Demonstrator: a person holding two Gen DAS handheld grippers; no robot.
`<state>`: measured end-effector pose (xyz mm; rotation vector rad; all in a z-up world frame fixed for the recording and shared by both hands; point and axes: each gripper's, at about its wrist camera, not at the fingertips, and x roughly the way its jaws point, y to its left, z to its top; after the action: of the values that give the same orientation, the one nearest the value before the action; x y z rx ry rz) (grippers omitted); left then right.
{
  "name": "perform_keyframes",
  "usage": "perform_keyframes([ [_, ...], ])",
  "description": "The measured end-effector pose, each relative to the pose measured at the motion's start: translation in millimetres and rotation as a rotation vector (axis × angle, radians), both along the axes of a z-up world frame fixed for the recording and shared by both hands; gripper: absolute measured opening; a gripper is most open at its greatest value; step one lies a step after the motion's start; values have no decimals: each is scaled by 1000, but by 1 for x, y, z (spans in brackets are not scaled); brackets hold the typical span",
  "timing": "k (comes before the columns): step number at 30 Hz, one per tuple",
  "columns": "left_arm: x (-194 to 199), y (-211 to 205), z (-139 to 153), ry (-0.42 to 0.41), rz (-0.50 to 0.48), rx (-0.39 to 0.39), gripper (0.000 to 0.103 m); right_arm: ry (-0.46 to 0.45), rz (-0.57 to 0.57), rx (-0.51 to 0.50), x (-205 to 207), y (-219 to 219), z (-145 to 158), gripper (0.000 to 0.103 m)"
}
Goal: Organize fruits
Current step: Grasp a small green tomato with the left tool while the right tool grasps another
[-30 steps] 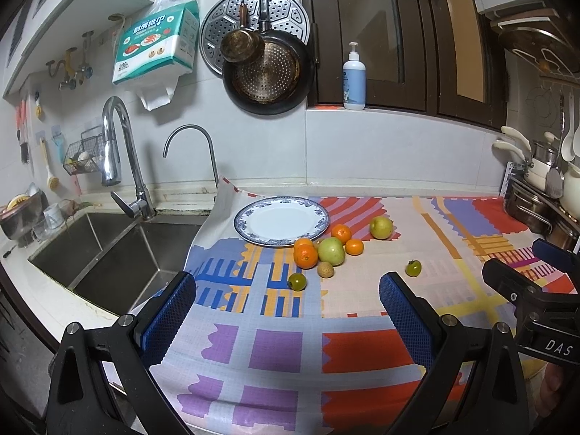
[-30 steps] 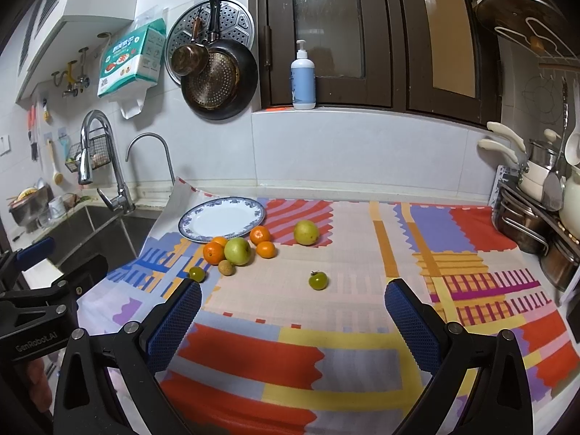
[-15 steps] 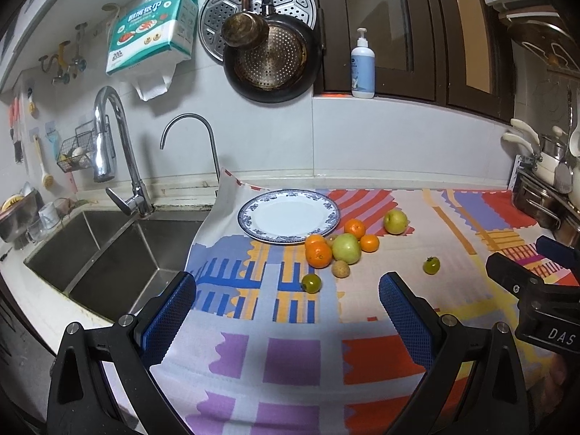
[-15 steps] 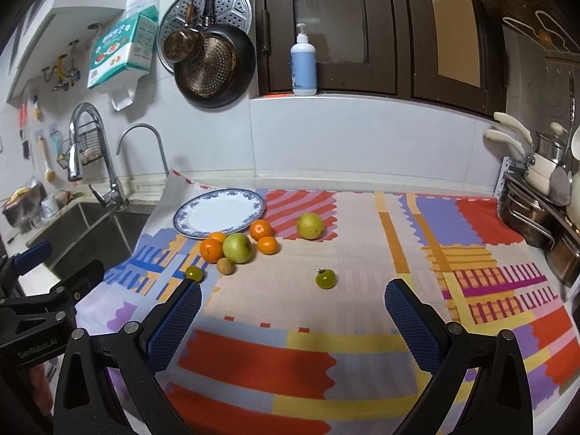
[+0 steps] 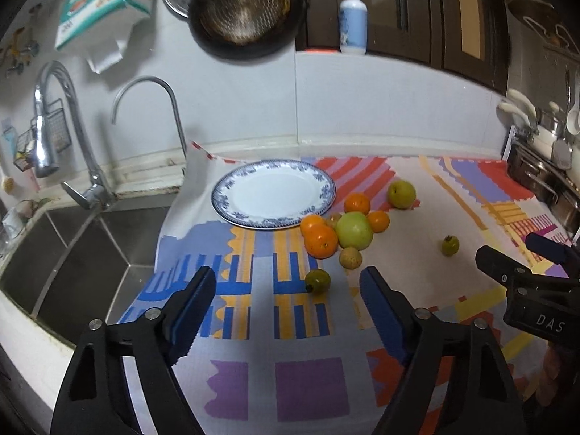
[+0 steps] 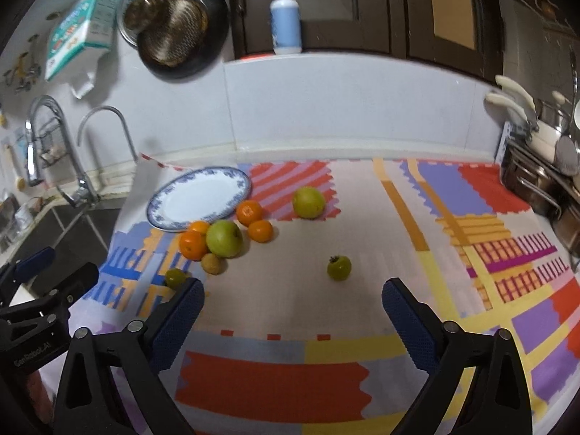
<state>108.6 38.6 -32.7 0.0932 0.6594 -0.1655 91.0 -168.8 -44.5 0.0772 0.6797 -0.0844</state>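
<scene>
A: Nearest the lens, what do I have?

B: My left gripper (image 5: 286,301), jaws spread with nothing between them, having just been closing; the small green fruit (image 5: 317,280) lies just beyond them on the cloth (image 5: 308,388). My right gripper (image 6: 291,302) is spread wide too, narrowing slightly, the other green fruit (image 6: 339,267) ahead.

A: Farther off?

B: Oranges (image 6: 192,244) crowd a green apple (image 6: 224,238) beside the bare plate (image 6: 199,199). One small brownish fruit (image 5: 350,257) is hard to name. The pan (image 5: 246,11) above is blurred and cropped.
</scene>
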Motion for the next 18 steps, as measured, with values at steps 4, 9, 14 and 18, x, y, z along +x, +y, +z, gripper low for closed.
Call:
perform_keyframes([
  [4,17,-11,-14,45,8,-5,77,27,-19,-28,17,-8,-12,96],
  [9,35,-26,-38,122,51,-24,71,64,5,-35,44,-27,-31,87],
  [14,54,-37,-58,181,68,-8,63,125,13,9,69,-42,-54,76],
  [18,65,-40,-66,203,79,-2,58,162,30,29,83,-45,-69,69],
])
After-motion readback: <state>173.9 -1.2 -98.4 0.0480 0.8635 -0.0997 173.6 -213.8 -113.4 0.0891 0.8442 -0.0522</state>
